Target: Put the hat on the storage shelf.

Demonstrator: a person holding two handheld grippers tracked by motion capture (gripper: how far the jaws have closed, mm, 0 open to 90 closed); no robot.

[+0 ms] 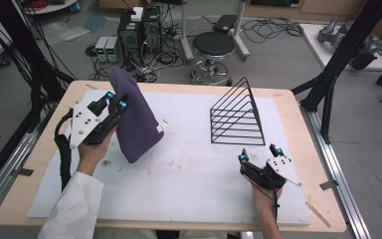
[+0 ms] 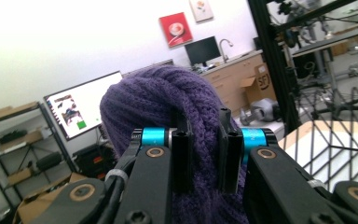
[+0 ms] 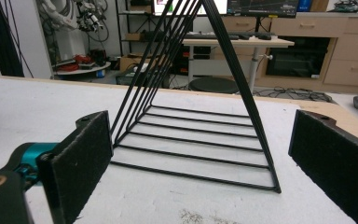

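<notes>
high view: left gripper (image 1: 115,101) has its jaws clamped on a purple knit hat (image 1: 133,117) and holds it up on end over the left part of the white mat (image 1: 189,174), the hat's lower edge seeming to touch the mat, with a small white tag at its right side. right gripper (image 1: 259,153) sits low over the mat near the front right, jaws apart and holding nothing, just in front of the black wire rack (image 1: 237,113), a triangular frame standing on the right part of the mat. hat and rack are well apart. judged from this, the step in hand is carrying the hat; the next move probably calls for bringing it across toward the rack and lowering it over the peak, with the free gripper ready to steady the frame or spread the knit.

left gripper view: the two fingers (image 2: 183,156) pinch a fold of the ribbed knit near the hat's edge, which the high view leaves unclear. the rack's wires show faintly at right.

right gripper view: the padded jaws stand wide apart, the rack centred between them but farther off, untouched; its base bars and sloping wires are plain here.
</notes>
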